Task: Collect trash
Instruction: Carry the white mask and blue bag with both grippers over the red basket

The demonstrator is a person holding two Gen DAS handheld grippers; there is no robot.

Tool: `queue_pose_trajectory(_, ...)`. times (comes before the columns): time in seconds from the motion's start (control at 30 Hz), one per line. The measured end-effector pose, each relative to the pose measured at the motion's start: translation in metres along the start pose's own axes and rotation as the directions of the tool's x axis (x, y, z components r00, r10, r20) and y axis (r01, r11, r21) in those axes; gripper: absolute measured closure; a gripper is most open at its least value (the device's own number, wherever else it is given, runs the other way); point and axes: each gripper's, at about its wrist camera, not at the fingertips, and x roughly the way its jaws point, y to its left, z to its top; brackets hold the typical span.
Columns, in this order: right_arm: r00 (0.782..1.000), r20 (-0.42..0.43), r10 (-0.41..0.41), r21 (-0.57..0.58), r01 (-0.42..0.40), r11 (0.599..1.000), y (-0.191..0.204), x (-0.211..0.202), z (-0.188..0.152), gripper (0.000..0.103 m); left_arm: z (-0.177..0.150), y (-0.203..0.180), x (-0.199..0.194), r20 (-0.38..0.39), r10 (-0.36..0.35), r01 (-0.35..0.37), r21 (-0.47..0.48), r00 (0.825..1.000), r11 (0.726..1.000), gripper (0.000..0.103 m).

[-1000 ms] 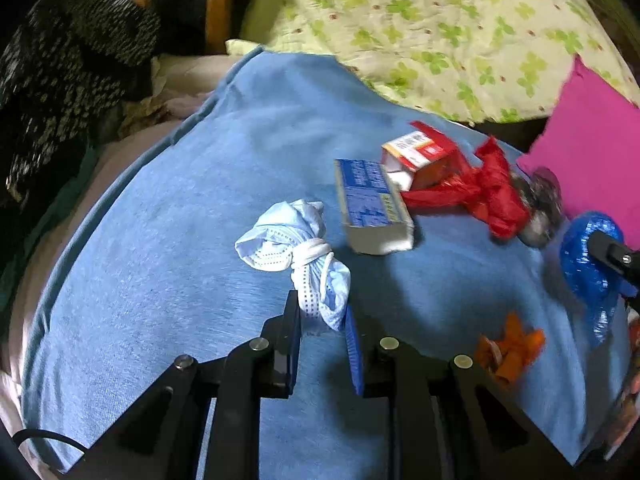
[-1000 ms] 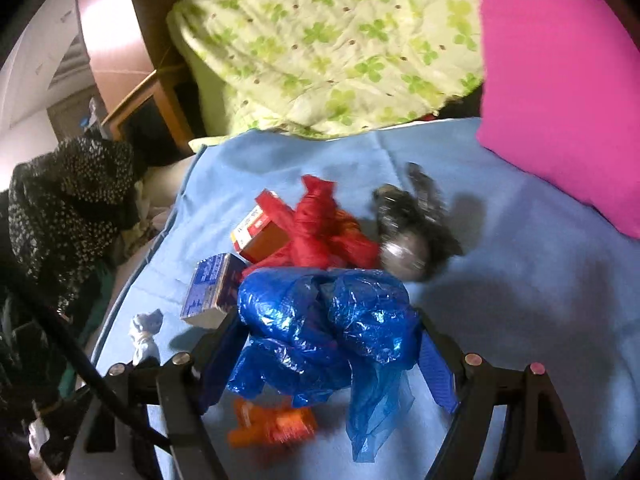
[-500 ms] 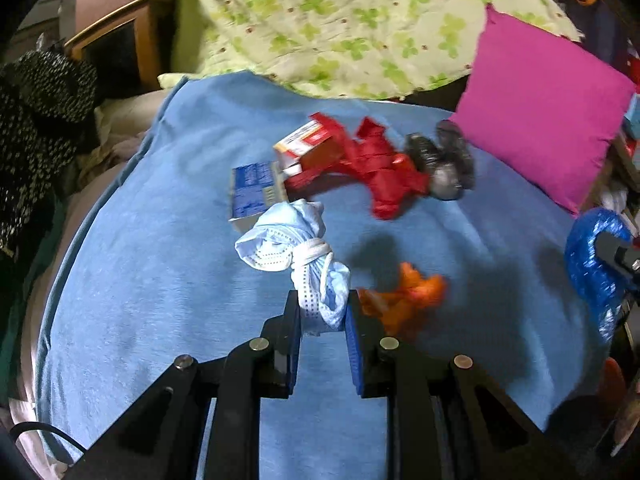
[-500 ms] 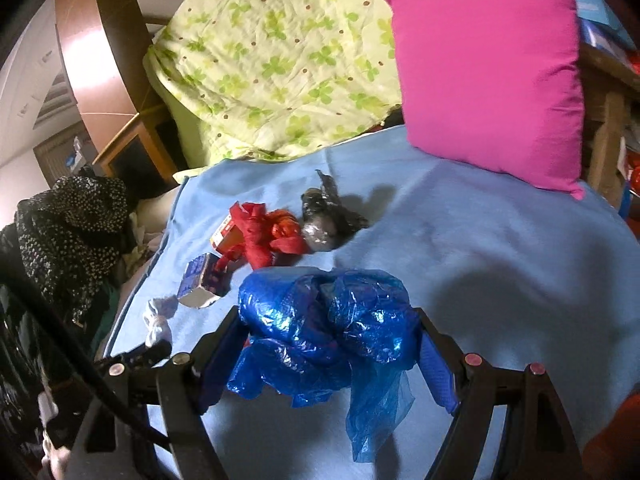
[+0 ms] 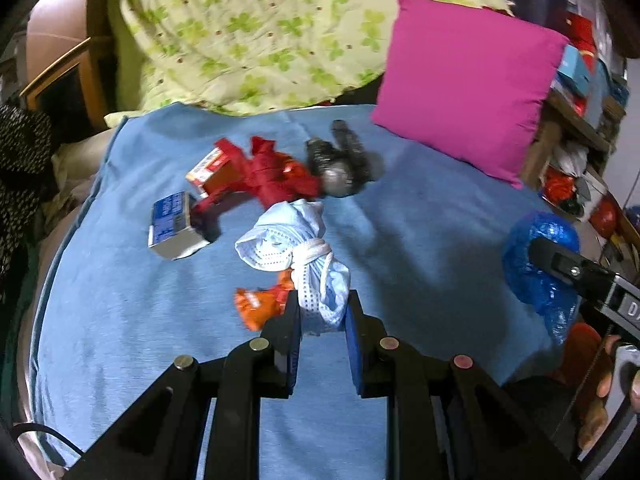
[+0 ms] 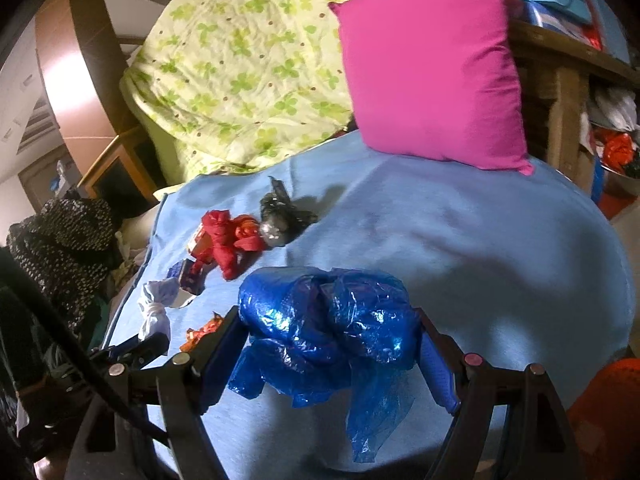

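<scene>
Left wrist view: the left gripper (image 5: 322,316) pinches a knotted face mask (image 5: 296,248) by its tail, lifted clear of the blue blanket (image 5: 420,240). The right gripper (image 6: 328,344) clamps a crumpled blue bag (image 6: 332,328) near the blanket's front edge, presumably bound for disposal.

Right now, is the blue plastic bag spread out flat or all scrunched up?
Scrunched up. The blue plastic bag is a crinkled wad squeezed between the right gripper's fingers, with one loose flap hanging below.
</scene>
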Motion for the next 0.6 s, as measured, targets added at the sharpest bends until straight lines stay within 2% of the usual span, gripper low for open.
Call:
queue_pose_trajectory(0.2,1.0,0.014,-0.012,0.016,0.012,1.0,-0.009,-0.008,0.0,0.021,0.001,-0.017,-0.009,0.016,-0.016,0.016,0.032,1.0,0.999,0.081)
queue_pose_trajectory(0.6,0.998,0.049,-0.046,0.053,0.043,0.998,-0.025,-0.023,0.0,0.021,-0.002,-0.029,-0.014,0.012,-0.036,0.035,0.06,0.999,0.998,0.081)
